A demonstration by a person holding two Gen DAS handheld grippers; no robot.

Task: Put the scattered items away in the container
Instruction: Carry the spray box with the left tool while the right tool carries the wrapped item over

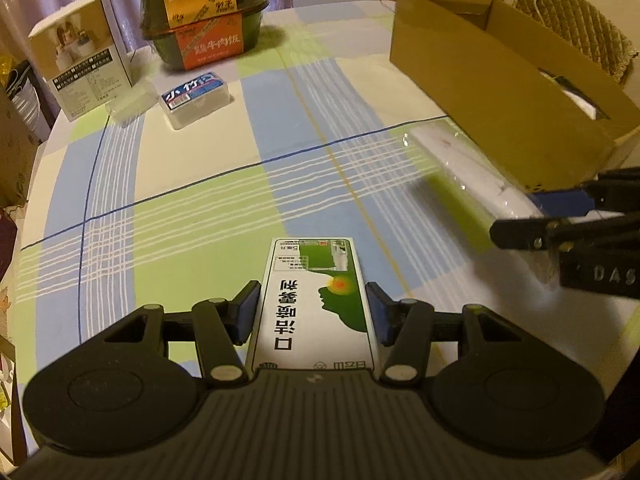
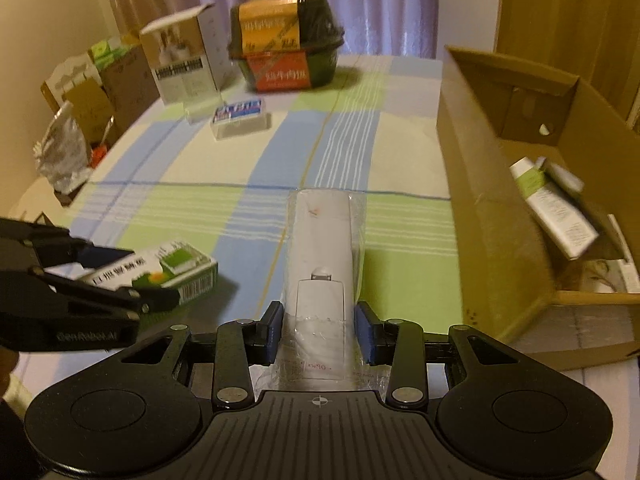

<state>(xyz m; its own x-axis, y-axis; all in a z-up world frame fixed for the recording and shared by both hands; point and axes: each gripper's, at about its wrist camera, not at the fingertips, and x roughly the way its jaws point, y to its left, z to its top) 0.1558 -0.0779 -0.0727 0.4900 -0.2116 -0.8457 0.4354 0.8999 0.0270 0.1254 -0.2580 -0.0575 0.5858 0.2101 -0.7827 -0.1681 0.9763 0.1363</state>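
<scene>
Two grippers, each around one item. Left gripper (image 1: 312,312) straddles a green-and-white spray box (image 1: 316,304) lying flat on the checked tablecloth (image 1: 200,184); blue pads (image 1: 249,312) sit right at the box's long sides, but can't tell if they're clamped or just touching. Right gripper (image 2: 319,330) straddles a white remote in a clear plastic bag (image 2: 324,248), long axis pointing away from the camera; small gap shows between pads (image 2: 366,330) and the bag, so it reads as not closed on it.

Cardboard box (image 1: 500,92) sits on the table's right side, just beside the remote. Inside: a white-and-green tube (image 2: 556,208) leaning against other items, blurred.

Far end of table, well apart from both grippers: a black meal bowl with orange sleeve (image 1: 204,16), a tall white carton (image 1: 84,56) and a small clear case with a blue label (image 1: 196,98) in front of them.
</scene>
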